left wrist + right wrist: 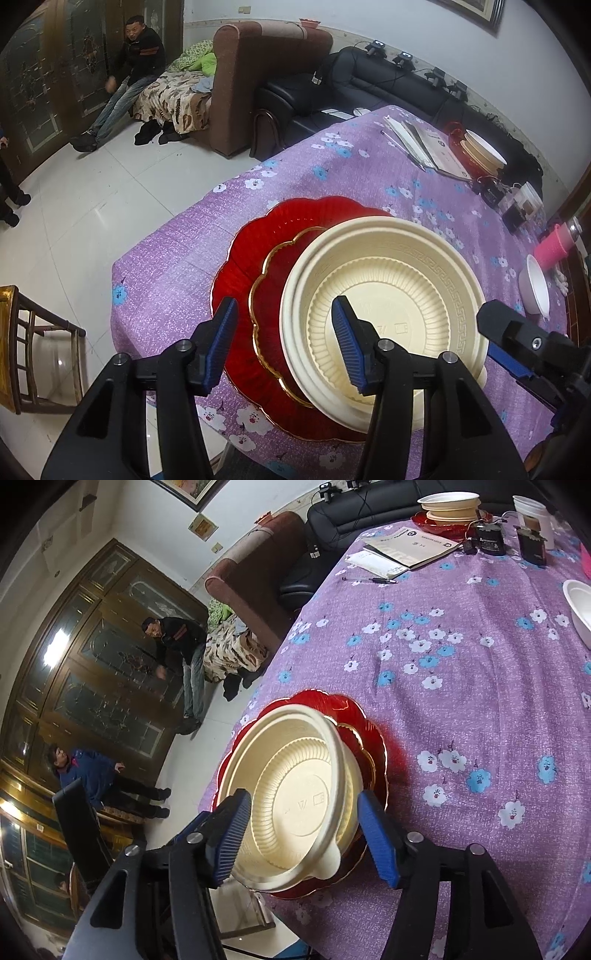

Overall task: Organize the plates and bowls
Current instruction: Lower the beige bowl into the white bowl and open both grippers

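Note:
Cream bowls (384,295) sit nested on a small red gold-rimmed plate (273,288), which lies on a large red scalloped plate (255,236) near the table's front corner. My left gripper (284,343) is open, its fingers straddling the near rim of the bowls and the small plate. The right gripper (517,339) shows at the right of the left wrist view. In the right wrist view the right gripper (306,834) is open around the near edge of the cream bowls (295,797), above the red plates (365,731).
The table has a purple flowered cloth (461,686). At its far end stand another stack of cream bowls on a red plate (480,151), booklets (428,147) and small devices (513,199). A white bowl (535,288) and a pink cup (554,247) are at right. A wooden chair (33,350) stands at left.

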A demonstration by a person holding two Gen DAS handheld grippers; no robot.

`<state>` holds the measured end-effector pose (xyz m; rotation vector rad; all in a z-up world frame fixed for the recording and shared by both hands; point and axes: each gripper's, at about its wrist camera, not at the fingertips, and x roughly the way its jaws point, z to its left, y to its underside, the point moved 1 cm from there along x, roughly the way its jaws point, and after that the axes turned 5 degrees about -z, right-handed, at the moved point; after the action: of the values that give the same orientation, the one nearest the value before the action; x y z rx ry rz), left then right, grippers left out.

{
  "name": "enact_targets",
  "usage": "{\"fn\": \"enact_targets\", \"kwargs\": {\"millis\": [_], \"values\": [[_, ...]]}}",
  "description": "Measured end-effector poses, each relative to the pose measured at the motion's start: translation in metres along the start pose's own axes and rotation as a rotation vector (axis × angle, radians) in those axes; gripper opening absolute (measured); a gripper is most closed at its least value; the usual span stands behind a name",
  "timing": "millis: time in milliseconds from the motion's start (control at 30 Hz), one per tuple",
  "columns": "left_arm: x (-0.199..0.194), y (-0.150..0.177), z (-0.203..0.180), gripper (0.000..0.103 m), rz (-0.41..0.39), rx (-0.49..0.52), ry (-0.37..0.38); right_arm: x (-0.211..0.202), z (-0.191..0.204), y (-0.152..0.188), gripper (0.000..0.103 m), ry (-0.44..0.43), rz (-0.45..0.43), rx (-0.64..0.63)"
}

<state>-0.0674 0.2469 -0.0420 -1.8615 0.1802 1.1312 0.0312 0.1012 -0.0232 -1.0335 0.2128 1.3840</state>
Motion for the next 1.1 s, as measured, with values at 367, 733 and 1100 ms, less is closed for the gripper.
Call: {"fn": "enact_targets", "kwargs": {"millis": [367, 733, 1100], "values": [[-0.011, 0.000, -0.003, 0.067, -0.037, 0.000, -0.024, -0.018, -0.008, 0.001, 0.082, -0.032, -0.045, 0.045], [-0.024, -0.001, -0.013, 0.075, -0.079, 0.022, -0.021, -0.033, -0.021, -0.001, 0.103, -0.070, -0.073, 0.098], [-0.039, 0.000, -0.047, 0.075, -0.116, 0.107, 0.001, -0.057, -0.042, 0.000, 0.103, -0.090, -0.116, 0.135]]}}
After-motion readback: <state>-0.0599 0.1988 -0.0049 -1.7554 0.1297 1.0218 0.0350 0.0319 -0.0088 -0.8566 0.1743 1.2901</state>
